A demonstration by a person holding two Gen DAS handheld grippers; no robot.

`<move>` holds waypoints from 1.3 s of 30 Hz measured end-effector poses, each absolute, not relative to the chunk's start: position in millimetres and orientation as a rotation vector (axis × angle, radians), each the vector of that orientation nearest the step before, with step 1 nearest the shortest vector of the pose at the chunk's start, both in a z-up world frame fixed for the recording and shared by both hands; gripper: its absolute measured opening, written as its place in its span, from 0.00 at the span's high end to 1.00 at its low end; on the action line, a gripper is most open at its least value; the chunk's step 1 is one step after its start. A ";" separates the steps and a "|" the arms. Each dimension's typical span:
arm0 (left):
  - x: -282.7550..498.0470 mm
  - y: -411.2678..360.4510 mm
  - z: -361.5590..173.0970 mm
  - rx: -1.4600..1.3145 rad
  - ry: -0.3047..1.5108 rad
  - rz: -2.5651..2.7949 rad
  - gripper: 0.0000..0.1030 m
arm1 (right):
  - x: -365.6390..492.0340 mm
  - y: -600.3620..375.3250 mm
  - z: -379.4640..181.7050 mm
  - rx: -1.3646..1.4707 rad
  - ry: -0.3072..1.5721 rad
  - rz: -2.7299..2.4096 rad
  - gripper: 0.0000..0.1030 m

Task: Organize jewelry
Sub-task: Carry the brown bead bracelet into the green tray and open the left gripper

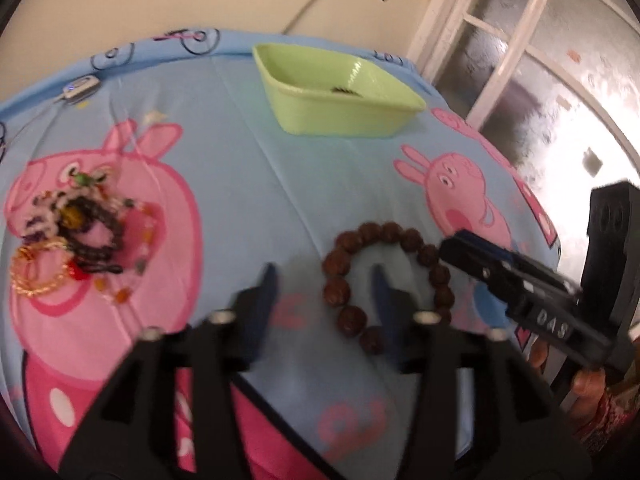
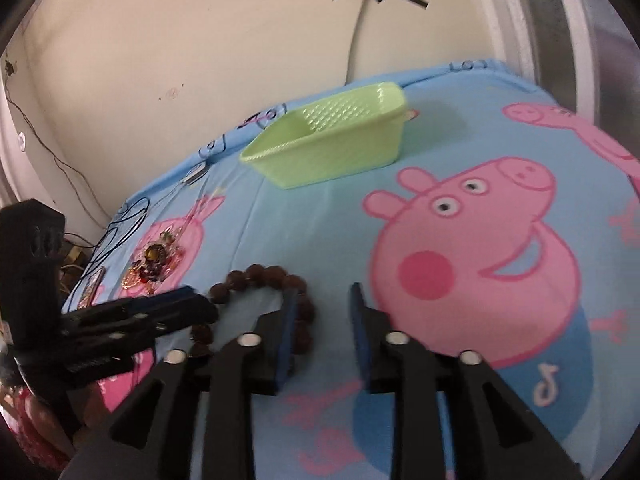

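Note:
A bracelet of large brown wooden beads (image 1: 400, 236) (image 2: 260, 274) lies on the blue cartoon-pig bedsheet (image 1: 240, 168). My left gripper (image 1: 324, 292) is open; its right finger stands inside the ring, and the ring's left beads sit between the fingers without being pressed. My right gripper (image 2: 324, 308) stands slightly open and empty, with the bracelet just left of its left finger. In the left wrist view the right gripper (image 1: 450, 246) comes in from the right, its tip at the ring's right side. A green plastic basket (image 1: 340, 112) (image 2: 332, 152) stands at the far edge, something small and dark inside it.
A tangled pile of mixed jewelry (image 1: 72, 236) (image 2: 154, 264) lies on the sheet at the left. A small white device on a cable (image 1: 80, 88) rests near the far left edge. A wall runs behind the bed; a glazed door (image 1: 540, 80) is at the right.

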State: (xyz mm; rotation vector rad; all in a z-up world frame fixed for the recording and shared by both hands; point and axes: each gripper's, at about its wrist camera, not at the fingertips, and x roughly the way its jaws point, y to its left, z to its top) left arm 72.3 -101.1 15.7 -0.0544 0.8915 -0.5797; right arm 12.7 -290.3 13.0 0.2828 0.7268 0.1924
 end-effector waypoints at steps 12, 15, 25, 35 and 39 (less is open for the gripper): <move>57.7 -120.4 5.1 0.051 0.913 -0.649 0.83 | 8.4 -261.2 2.5 0.141 0.751 0.264 1.00; 64.6 -124.0 11.0 0.019 0.931 -0.688 0.86 | 12.6 -264.5 5.3 0.202 0.751 0.303 1.00; 166.6 -141.1 83.7 0.015 0.723 -0.614 0.86 | 104.5 -284.9 92.6 0.209 0.520 0.334 1.00; 261.8 -169.7 63.5 0.057 0.733 -0.416 0.71 | 217.9 -302.6 53.1 0.194 0.604 0.142 1.00; 222.6 -148.5 74.1 0.013 0.688 -0.472 0.71 | 187.7 -318.5 61.9 0.280 0.576 0.176 1.00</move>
